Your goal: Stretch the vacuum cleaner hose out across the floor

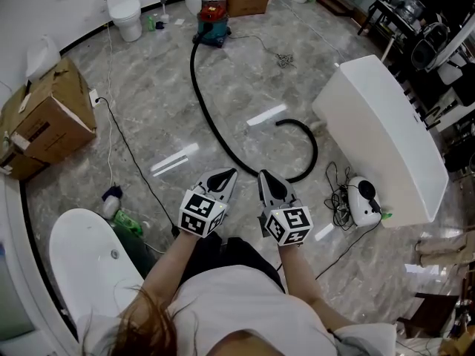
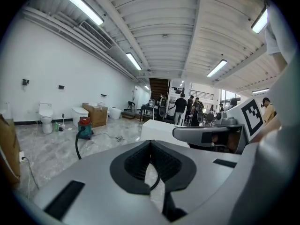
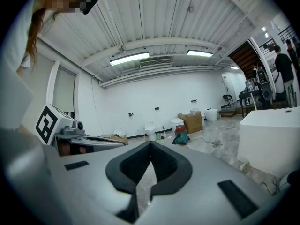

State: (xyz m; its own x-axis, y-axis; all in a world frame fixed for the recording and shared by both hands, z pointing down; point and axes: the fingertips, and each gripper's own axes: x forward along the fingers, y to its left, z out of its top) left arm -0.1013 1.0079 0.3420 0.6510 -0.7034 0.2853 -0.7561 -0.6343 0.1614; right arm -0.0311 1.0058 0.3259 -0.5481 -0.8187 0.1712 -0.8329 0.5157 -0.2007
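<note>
A black hose runs from the red and teal vacuum cleaner at the back across the marble floor, then hooks round at its free end near the white tub. In the left gripper view the vacuum cleaner and hose lie far ahead. My left gripper and right gripper hover side by side above the hose's near bend, both shut and empty. In the gripper views the left gripper and right gripper have their jaw tips touching, nothing between them.
A long white tub stands at the right, with a white device and cables beside it. Cardboard boxes sit at the left, a toilet at the back, a white basin near left. A thin black cable crosses the floor.
</note>
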